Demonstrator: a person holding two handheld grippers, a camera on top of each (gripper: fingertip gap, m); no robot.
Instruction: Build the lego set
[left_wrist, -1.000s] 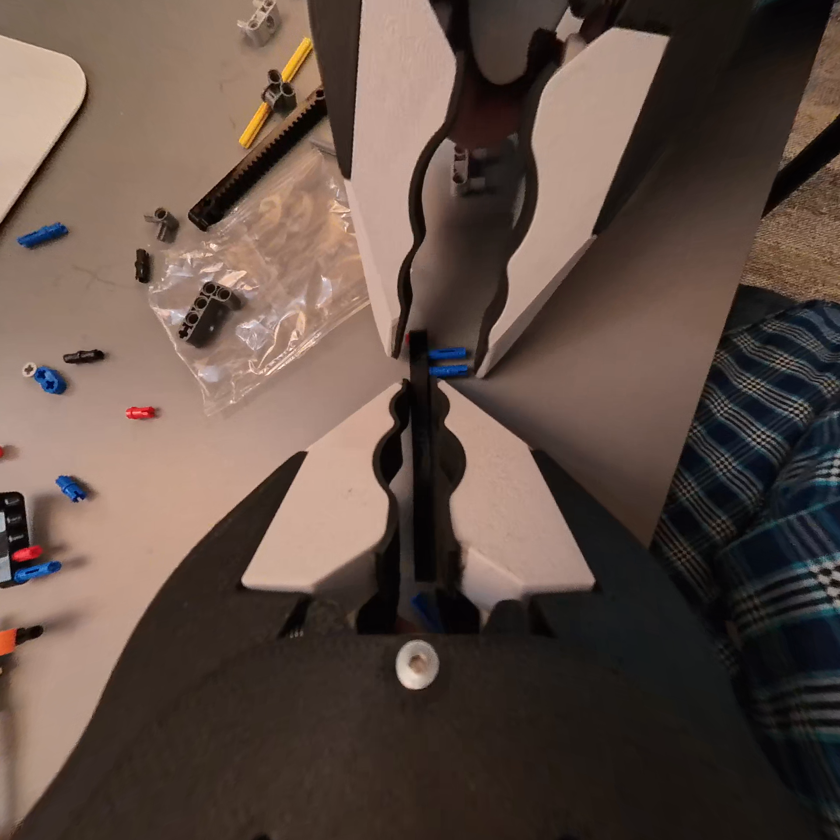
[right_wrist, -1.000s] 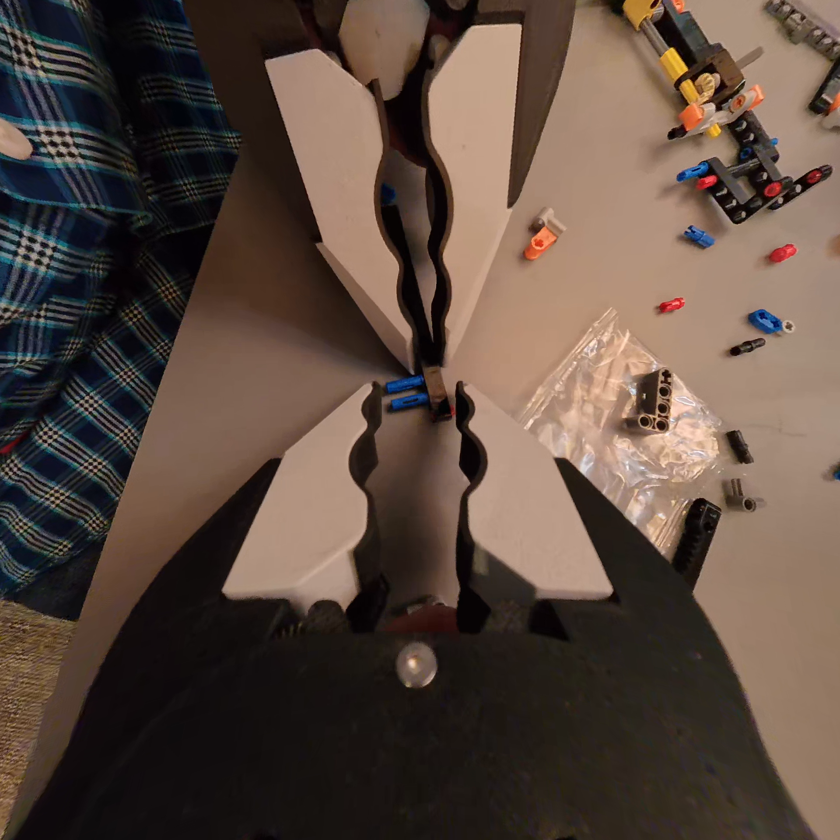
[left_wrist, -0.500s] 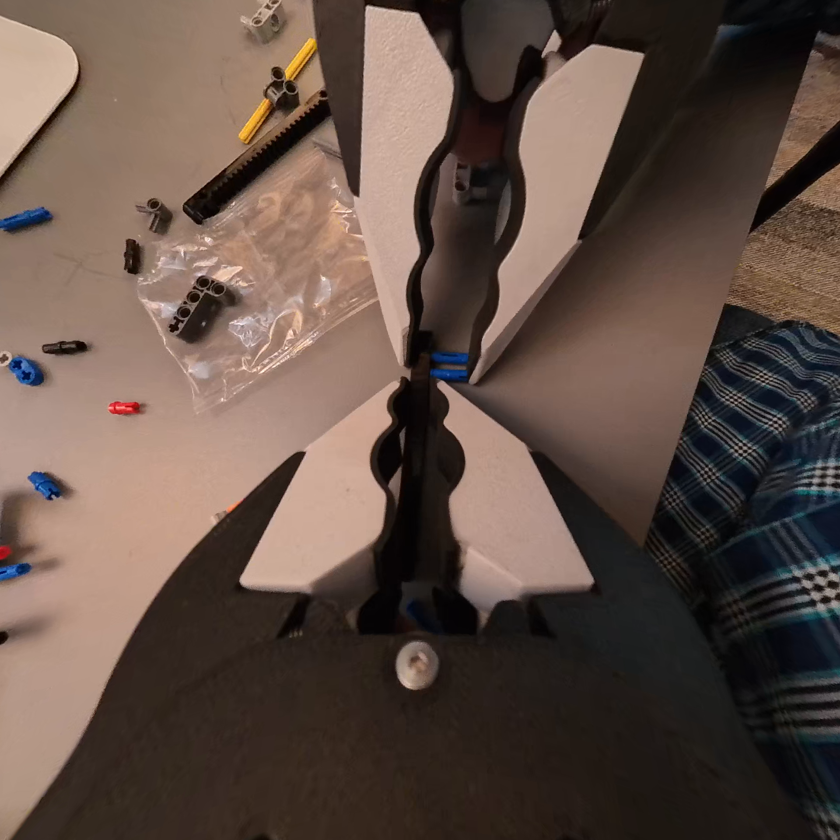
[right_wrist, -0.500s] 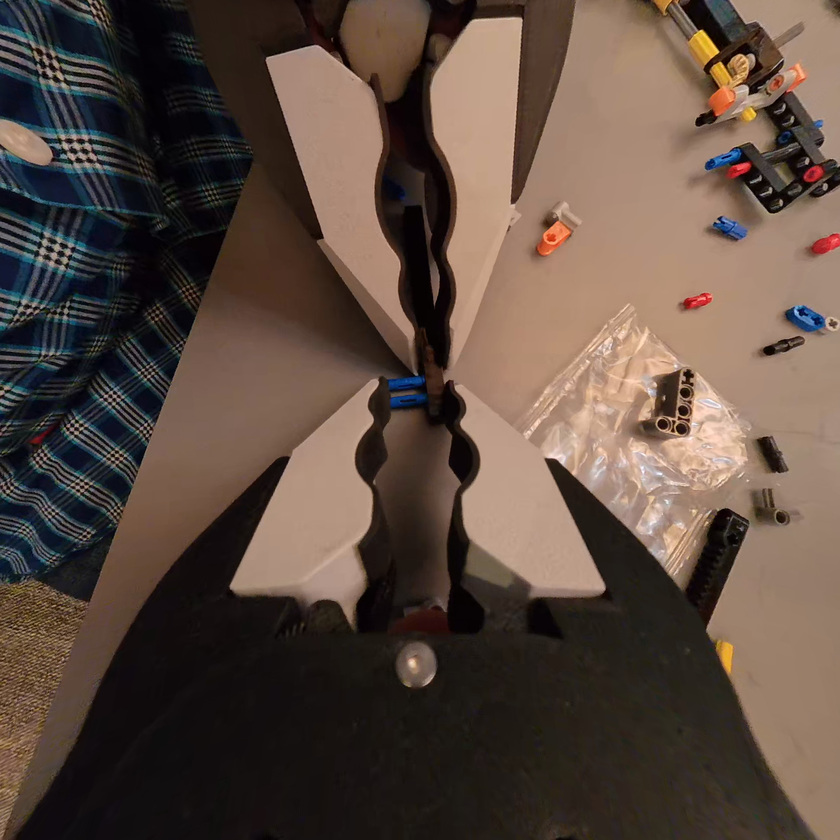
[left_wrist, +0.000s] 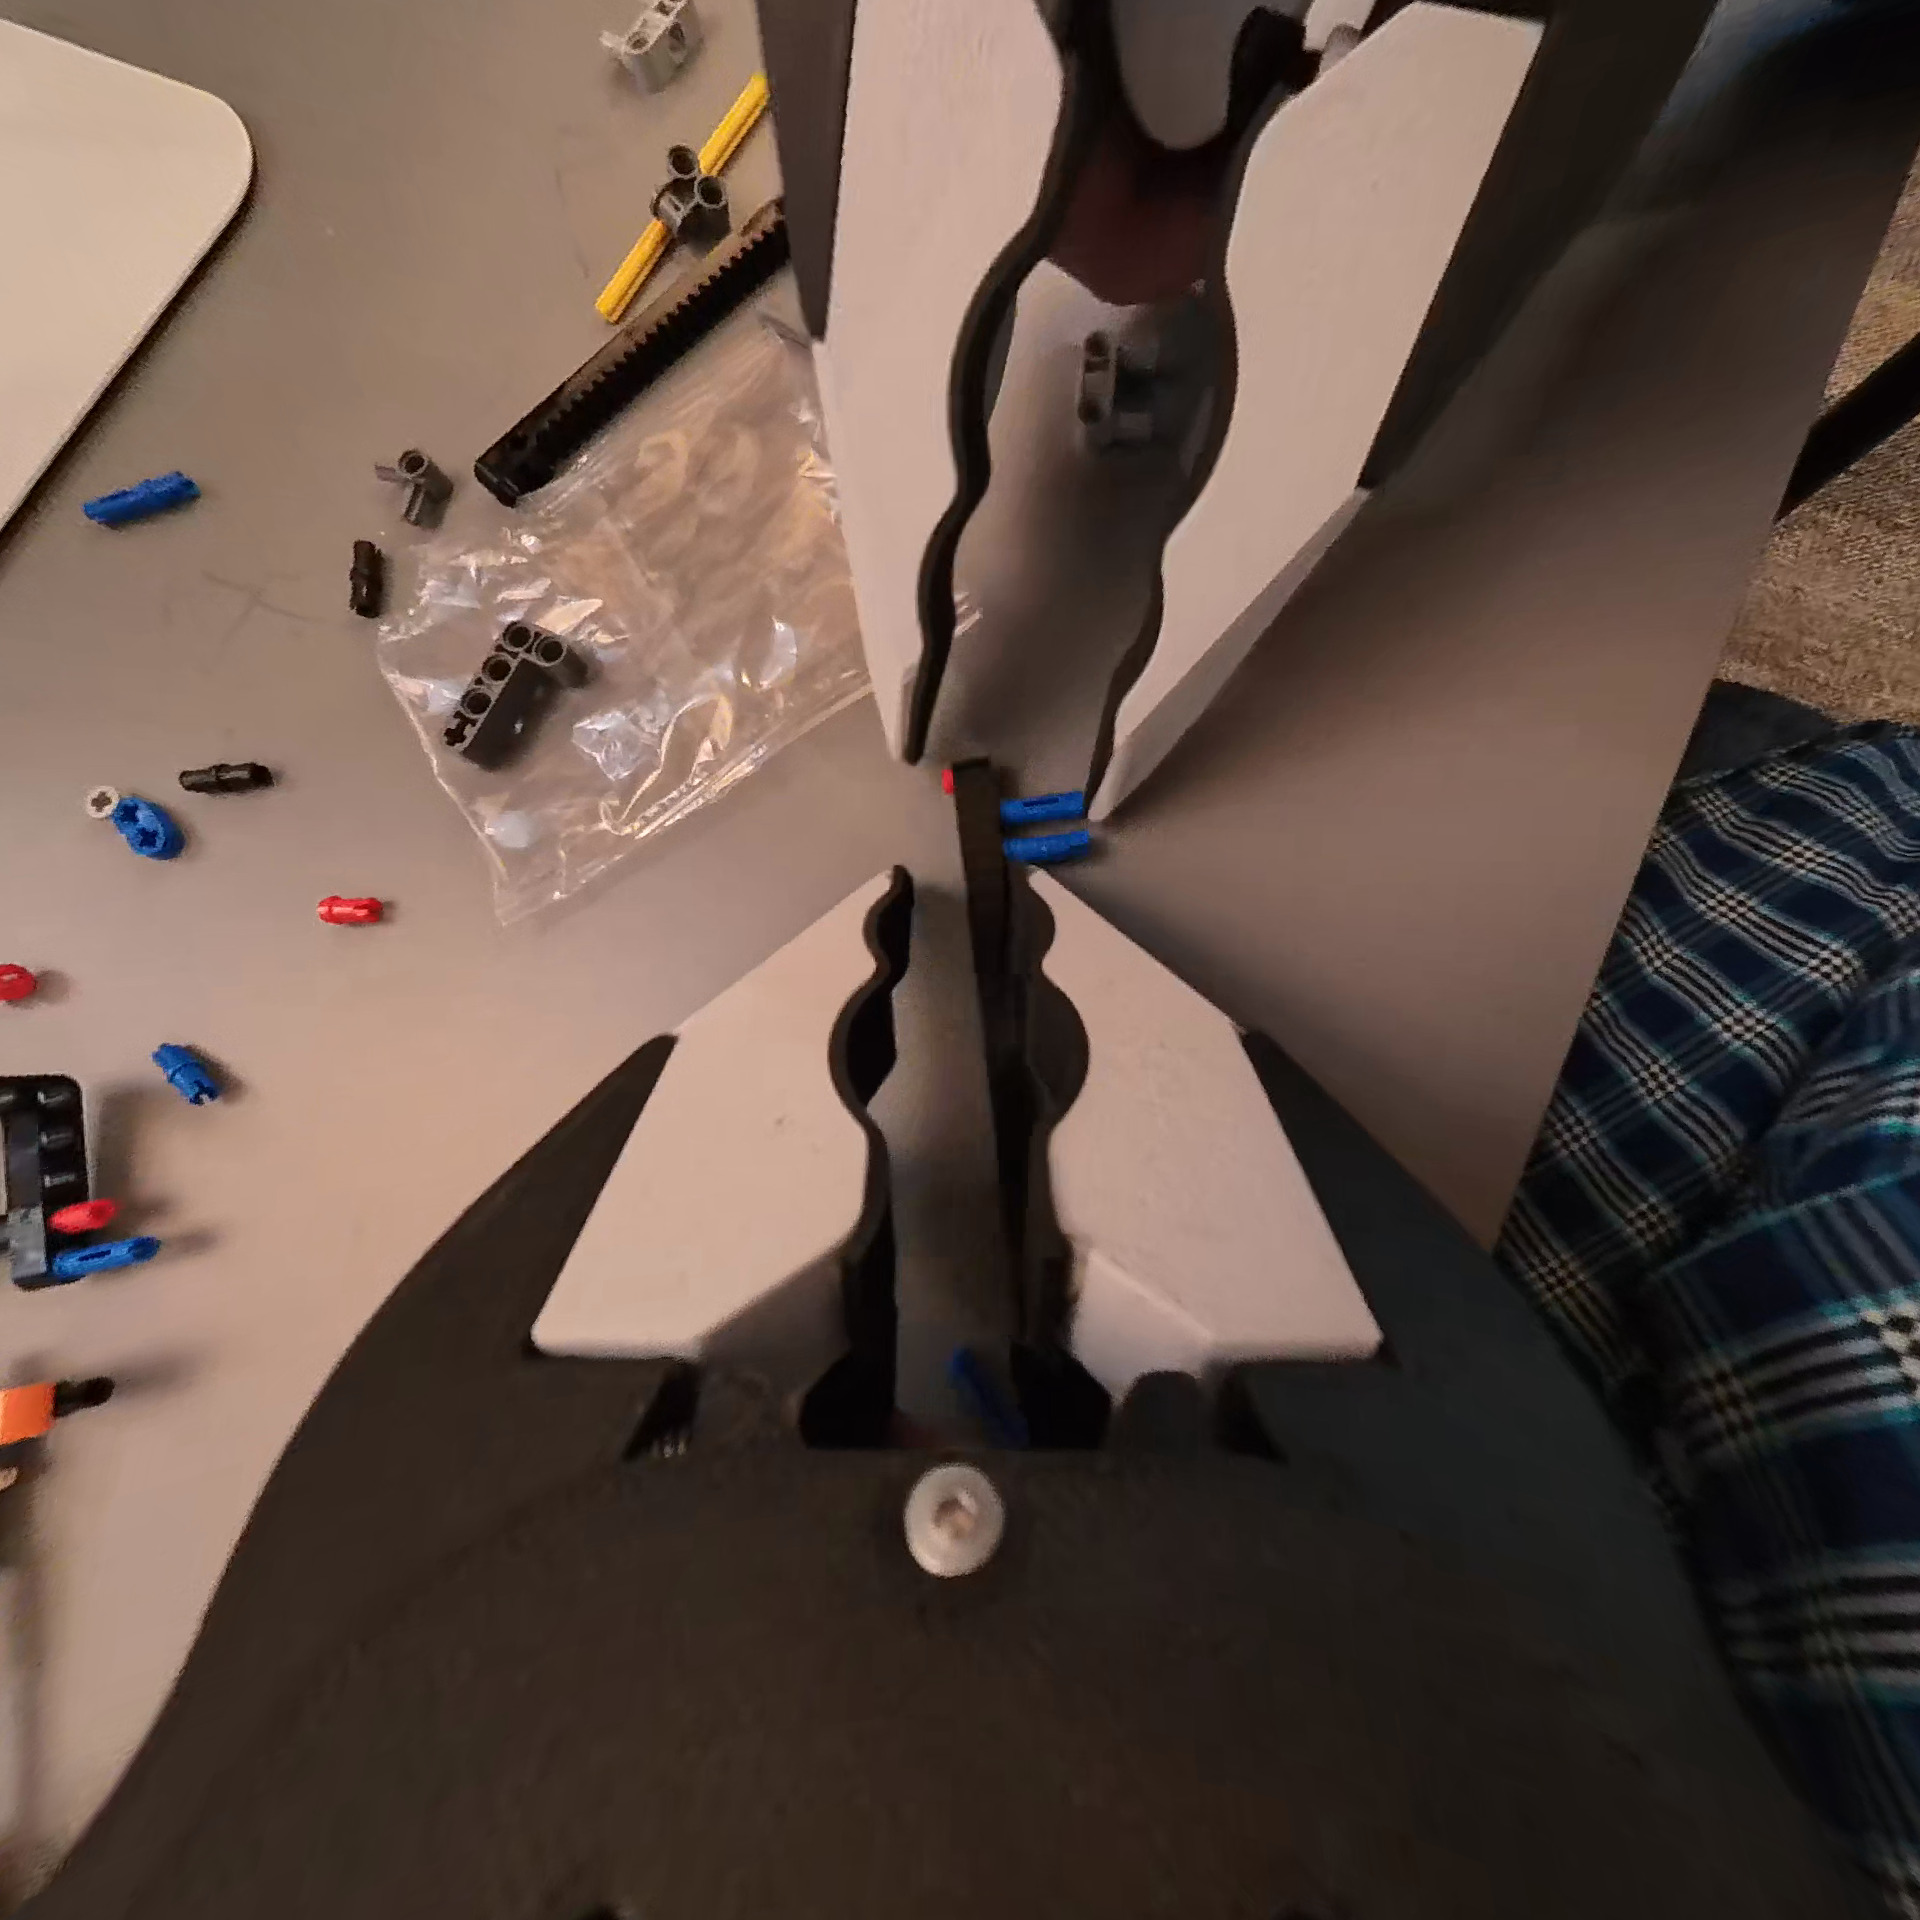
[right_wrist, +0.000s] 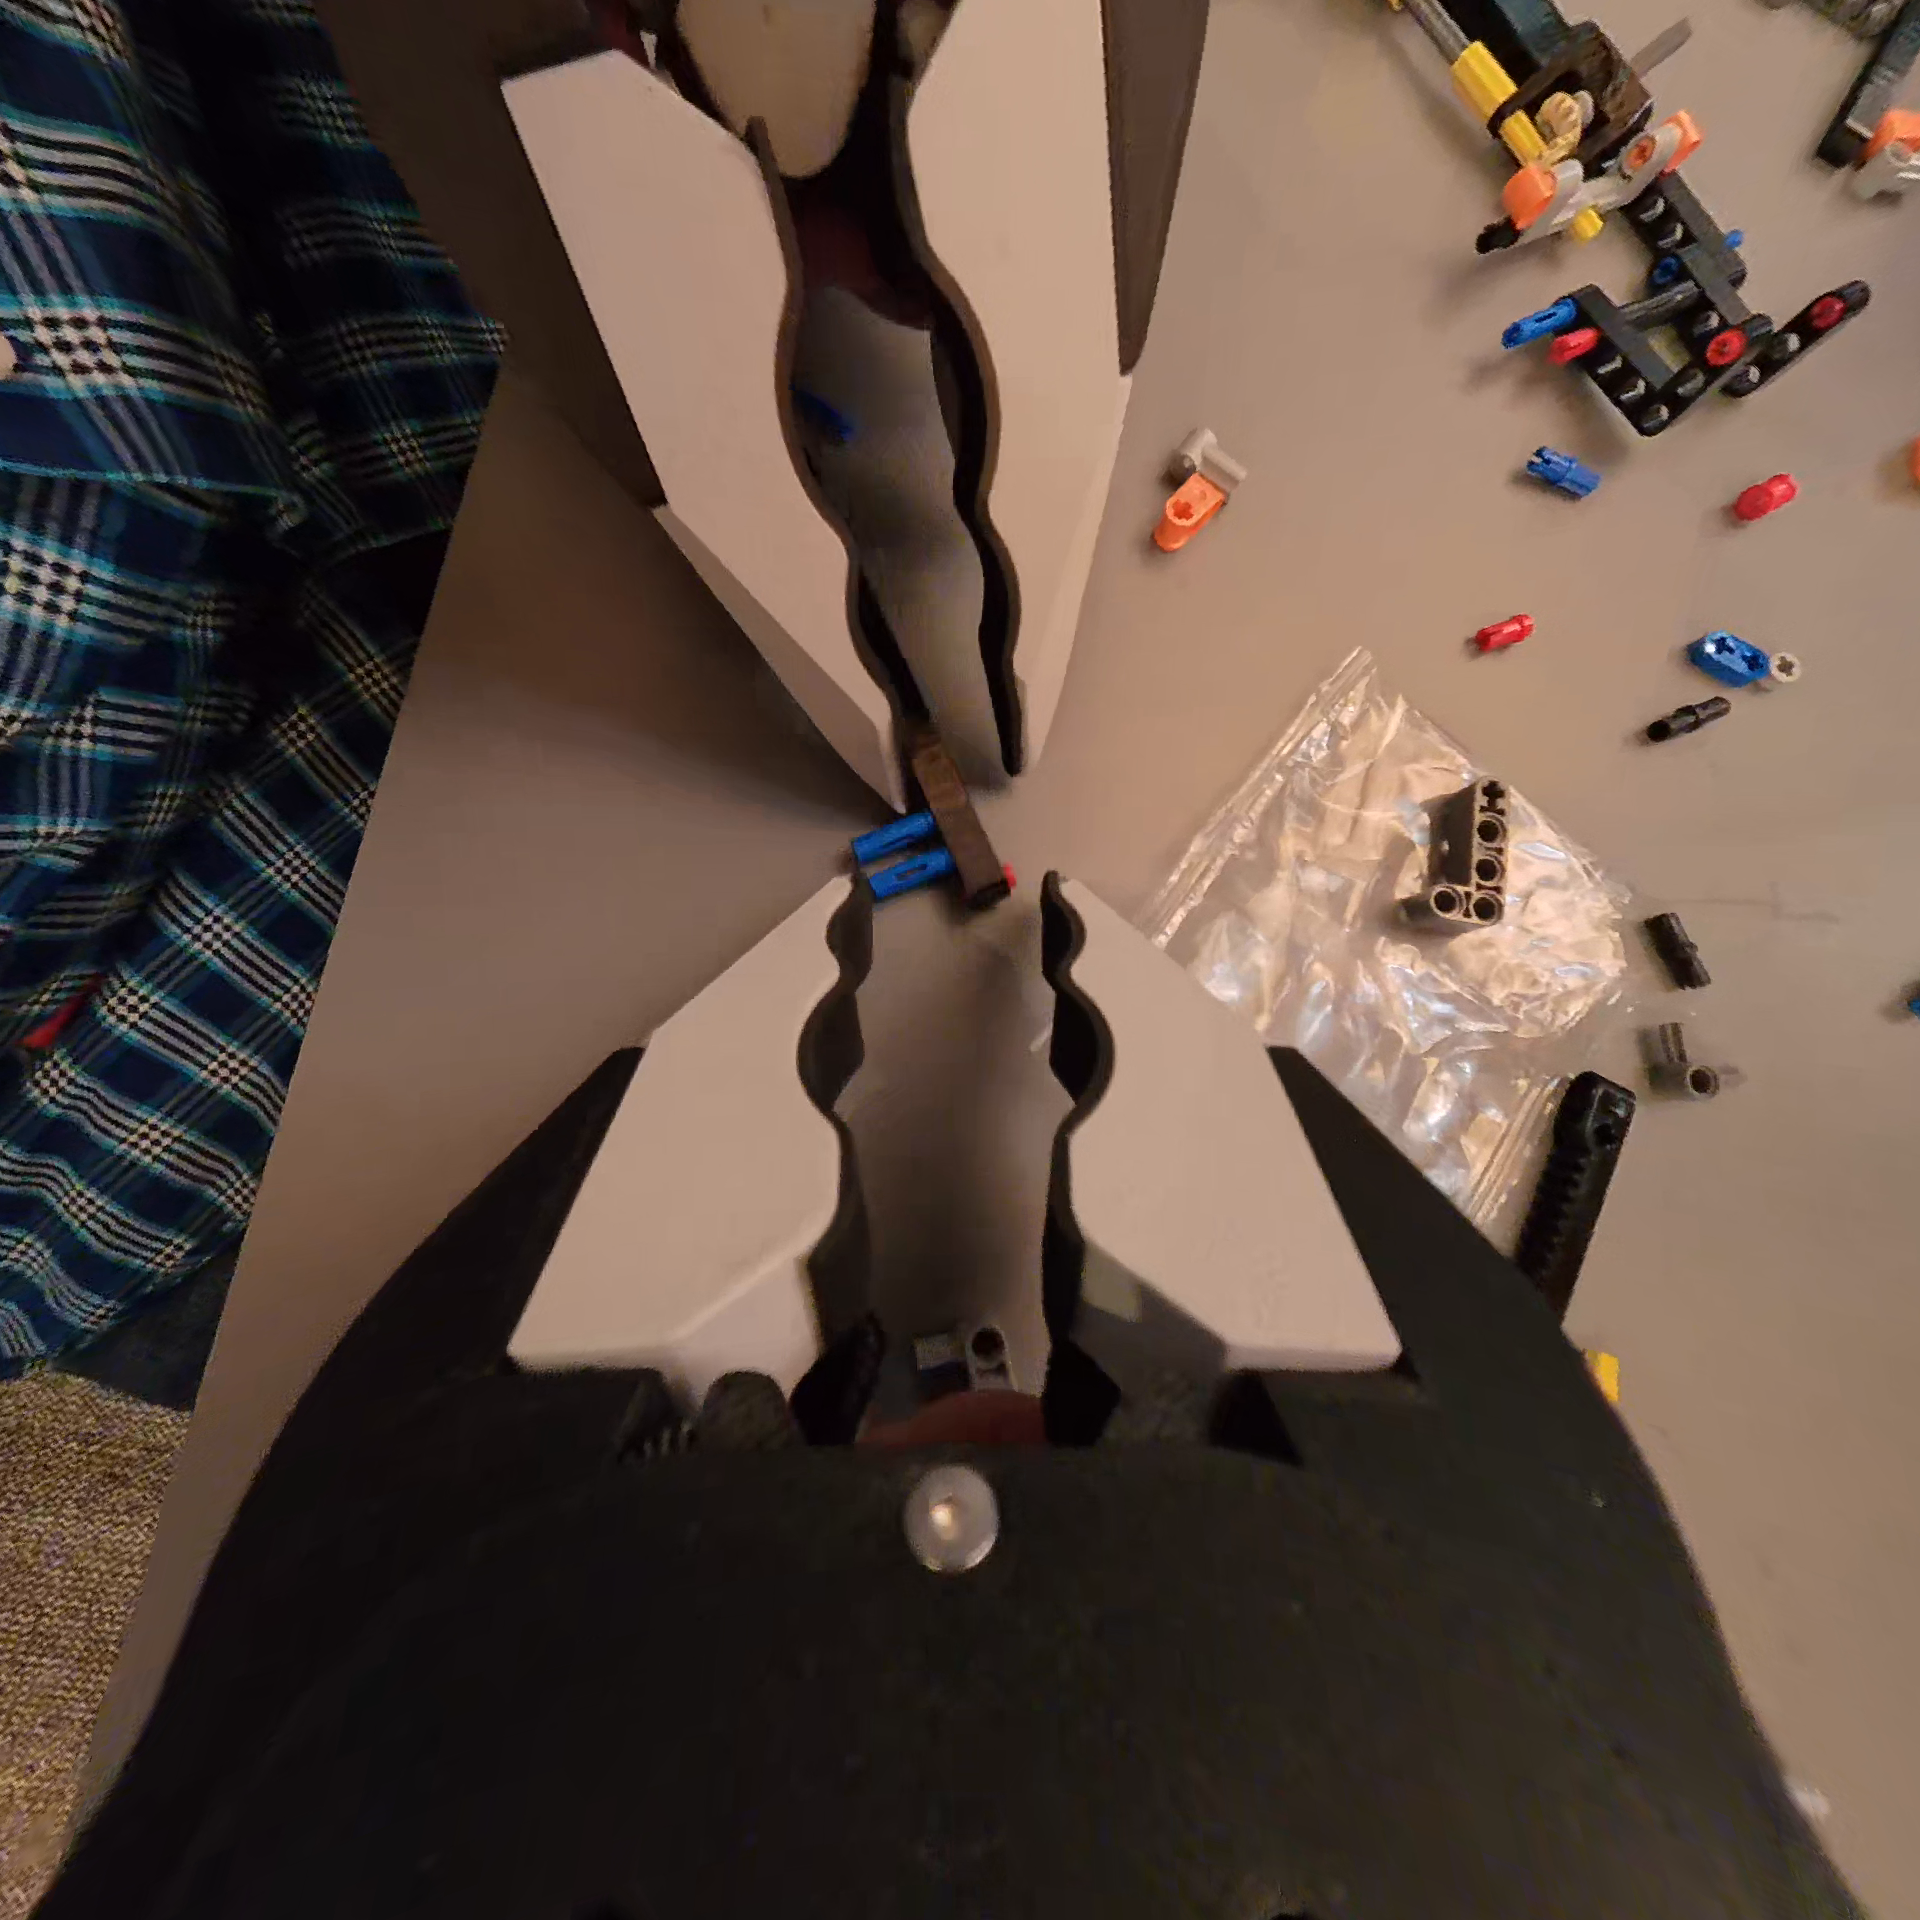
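Observation:
A thin black beam (left_wrist: 995, 997) with two blue pins (left_wrist: 1042, 826) and a red pin (left_wrist: 948, 779) at its far end lies between my left gripper's fingers. My left gripper (left_wrist: 964, 878) is open; the beam rests against its right finger, with a clear gap to the left one. My right gripper (right_wrist: 953, 888) is open and empty, facing the left gripper (right_wrist: 954, 784) tip to tip. The beam's end (right_wrist: 961, 831) and its blue pins (right_wrist: 902, 854) sit just beyond the right gripper's fingertips. In the left wrist view the right gripper (left_wrist: 1008, 774) is at the top.
A clear plastic bag (left_wrist: 665, 582) holding a dark grey angled piece (left_wrist: 509, 691) lies on the grey table, next to a black toothed rack (left_wrist: 623, 358) and a yellow axle (left_wrist: 681, 203). Loose blue, red and black pins lie scattered. A partial assembly (right_wrist: 1683, 312) sits far right. A person's plaid clothing (left_wrist: 1766, 1195) is at the table edge. Left and right tips are no more than a few centimetres apart. The partial assembly (right_wrist: 1683, 312) is about 20 centimeters from both grippers' fingertips.
My left gripper's jaws have opened off the black beam, which now leans on one finger. My right gripper stays open and has drawn back slightly from the beam's end.

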